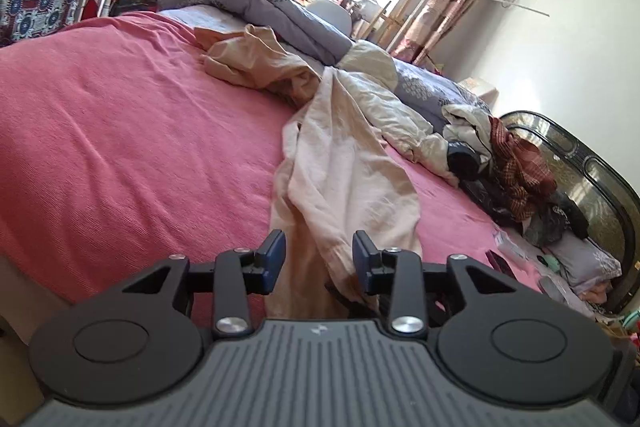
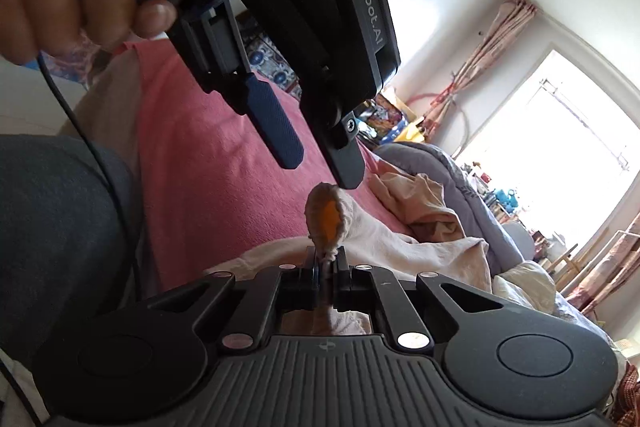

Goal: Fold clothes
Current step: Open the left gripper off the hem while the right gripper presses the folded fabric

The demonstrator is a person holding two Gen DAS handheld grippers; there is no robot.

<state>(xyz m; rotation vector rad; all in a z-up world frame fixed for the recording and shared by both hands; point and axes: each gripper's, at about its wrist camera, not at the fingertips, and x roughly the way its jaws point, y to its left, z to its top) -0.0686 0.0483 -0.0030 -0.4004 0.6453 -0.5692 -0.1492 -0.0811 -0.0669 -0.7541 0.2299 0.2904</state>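
While daylight fills the room
Bed: pink sheet (image 1: 120, 131) spread flat
Garment: cream garment (image 1: 344, 163) sprawled across the sheet
Left gripper (image 1: 319, 257): jaws apart over the fabric, holding nothing
Right gripper (image 2: 326, 261): clamped on the garment's cuff (image 2: 326, 213)

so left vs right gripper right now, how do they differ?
The left gripper has its jaws apart, nothing pinched, the cream garment lying loose below; the right gripper is shut on that garment's cuff. The left hangs above, pointing down at the cuff; the right holds it up. Same black build, blue pads.
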